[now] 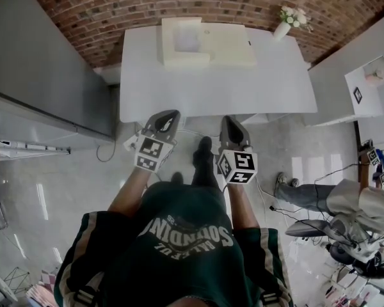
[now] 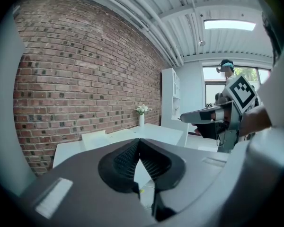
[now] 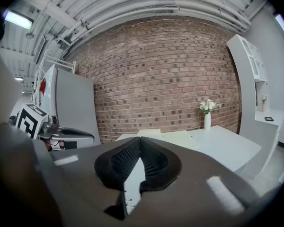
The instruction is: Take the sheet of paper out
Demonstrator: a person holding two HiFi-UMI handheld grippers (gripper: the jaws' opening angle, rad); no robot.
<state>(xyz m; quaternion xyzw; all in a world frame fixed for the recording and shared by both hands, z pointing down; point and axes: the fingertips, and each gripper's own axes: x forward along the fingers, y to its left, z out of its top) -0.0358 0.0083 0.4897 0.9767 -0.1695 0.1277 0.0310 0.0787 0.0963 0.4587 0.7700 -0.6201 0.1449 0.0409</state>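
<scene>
Approach looks like the step in hand. Left gripper (image 1: 168, 119) is closed on nothing, short of the white table (image 1: 147, 88). A pale sheet of paper (image 1: 187, 40) seems to lie in a cream holder (image 1: 233, 51) at the table's far side. Right gripper (image 1: 230, 123) is likewise closed and empty. The next move calls for reaching in and opening the jaws.

Bright, even light — fisheye-warped edges

We see a flat cream case (image 1: 230, 50) lying toward the far side of the white desk (image 1: 179, 88). Its left half is raised around a square recess. A paler sheet of paper (image 1: 187, 39) seems to lie flat inside, though we cannot be sure.
</scene>
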